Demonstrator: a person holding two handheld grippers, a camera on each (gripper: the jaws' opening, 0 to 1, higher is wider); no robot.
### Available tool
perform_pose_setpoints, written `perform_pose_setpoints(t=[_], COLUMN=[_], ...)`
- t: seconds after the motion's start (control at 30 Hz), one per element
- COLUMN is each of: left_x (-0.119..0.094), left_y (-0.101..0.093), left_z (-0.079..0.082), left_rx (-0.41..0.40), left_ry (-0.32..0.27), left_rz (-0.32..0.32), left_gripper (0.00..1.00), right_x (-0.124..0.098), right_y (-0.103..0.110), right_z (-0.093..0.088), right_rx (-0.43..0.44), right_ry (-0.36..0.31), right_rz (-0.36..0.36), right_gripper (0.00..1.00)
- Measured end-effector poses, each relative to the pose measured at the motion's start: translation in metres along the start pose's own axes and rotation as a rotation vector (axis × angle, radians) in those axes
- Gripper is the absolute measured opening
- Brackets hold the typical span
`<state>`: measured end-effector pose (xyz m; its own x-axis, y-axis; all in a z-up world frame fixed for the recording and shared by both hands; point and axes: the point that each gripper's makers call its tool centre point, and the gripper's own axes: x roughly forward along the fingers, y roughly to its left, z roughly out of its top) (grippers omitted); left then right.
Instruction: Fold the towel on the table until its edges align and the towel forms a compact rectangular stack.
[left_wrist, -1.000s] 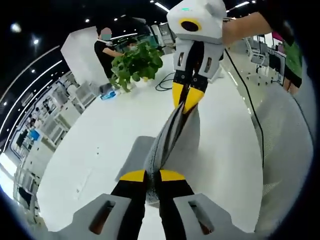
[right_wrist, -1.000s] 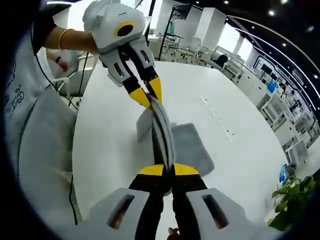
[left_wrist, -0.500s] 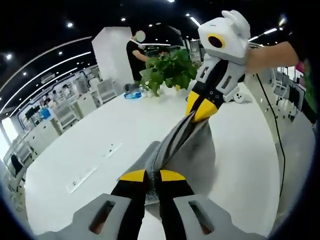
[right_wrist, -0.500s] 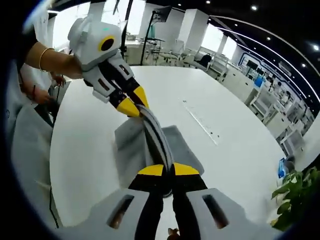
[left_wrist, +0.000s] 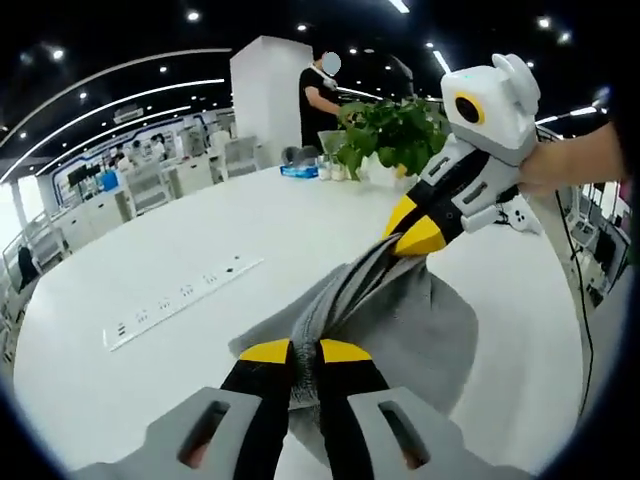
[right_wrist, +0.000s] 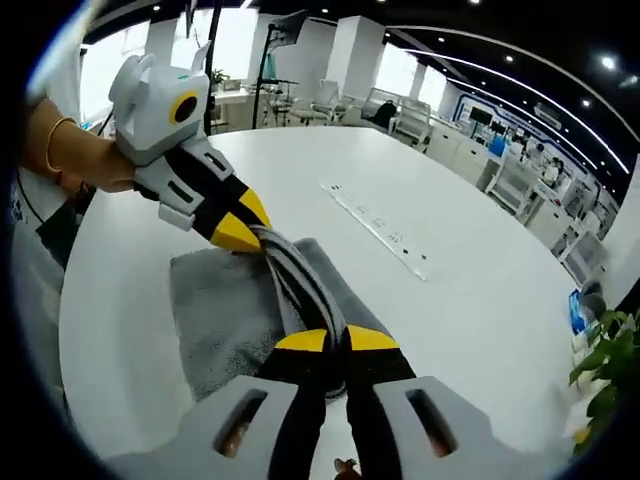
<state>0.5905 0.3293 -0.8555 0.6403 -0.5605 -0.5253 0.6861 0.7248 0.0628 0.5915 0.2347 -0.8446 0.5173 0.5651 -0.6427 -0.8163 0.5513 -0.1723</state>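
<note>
Above the white worktop (left_wrist: 150, 270), the grey towel (left_wrist: 420, 330) is held up by one edge, stretched taut between the two grippers while the rest of it drapes down and lies on the surface. In the left gripper view, the left gripper (left_wrist: 305, 352) has its fingers closed on a bunched end of that edge, and the right gripper (left_wrist: 420, 232) pinches the other end further out. The right gripper view shows the same from the other side: the right gripper (right_wrist: 336, 342) has its fingers clamped on the cloth, and the left gripper (right_wrist: 236, 228) holds the far end, with the edge running as a ridge between them.

The step in hand looks like carrying the lifted edge over to lay it on the opposite edge. To do it well, I would keep both grips firm and the span between them tight, so the edge stays straight and does not sag or twist. Both hands should travel together at the same height, parallel to the towel's resting edge, then lower until the carried edge sits right on top of the lower one, corners matched, before letting go. Dragging too low would likely pull the bottom layer along and wrinkle it.

A power strip (left_wrist: 180, 297) lies on the worktop well apart from the towel, and a potted plant (left_wrist: 390, 135) stands at the far side.
</note>
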Motion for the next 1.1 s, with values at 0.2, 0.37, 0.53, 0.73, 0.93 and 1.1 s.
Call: perform_pose_setpoints(t=[0.2,0.37,0.53,0.73,0.93,1.1], left_x=[0.016,0.020,0.019,0.016,0.022,0.030], left_y=[0.005,0.013,0.025,0.038,0.041,0.036], left_z=[-0.013,-0.014,-0.015,-0.017,-0.027,-0.032], left_rx=[-0.048,-0.072,-0.146,-0.193,-0.221,-0.211], left_ry=[0.017,0.009,-0.009,-0.012,-0.001,0.011], left_rz=[0.001,0.019,0.053,0.098,0.087,0.083], left_gripper=[0.11,0.16,0.23,0.22,0.20,0.10], right_x=[0.009,0.000,-0.002,0.008,0.023,0.034], right_y=[-0.013,-0.019,-0.016,-0.022,-0.031,-0.033], right_z=[-0.008,-0.004,-0.010,-0.023,-0.031,-0.040], right_rx=[0.114,0.248,0.288,0.303,0.337,0.353], right_ry=[-0.074,-0.190,-0.201,-0.151,-0.129,-0.110], right_rz=[-0.060,-0.081,-0.066,-0.104,-0.121,-0.127], right_gripper=[0.11,0.17,0.23,0.18,0.15,0.14])
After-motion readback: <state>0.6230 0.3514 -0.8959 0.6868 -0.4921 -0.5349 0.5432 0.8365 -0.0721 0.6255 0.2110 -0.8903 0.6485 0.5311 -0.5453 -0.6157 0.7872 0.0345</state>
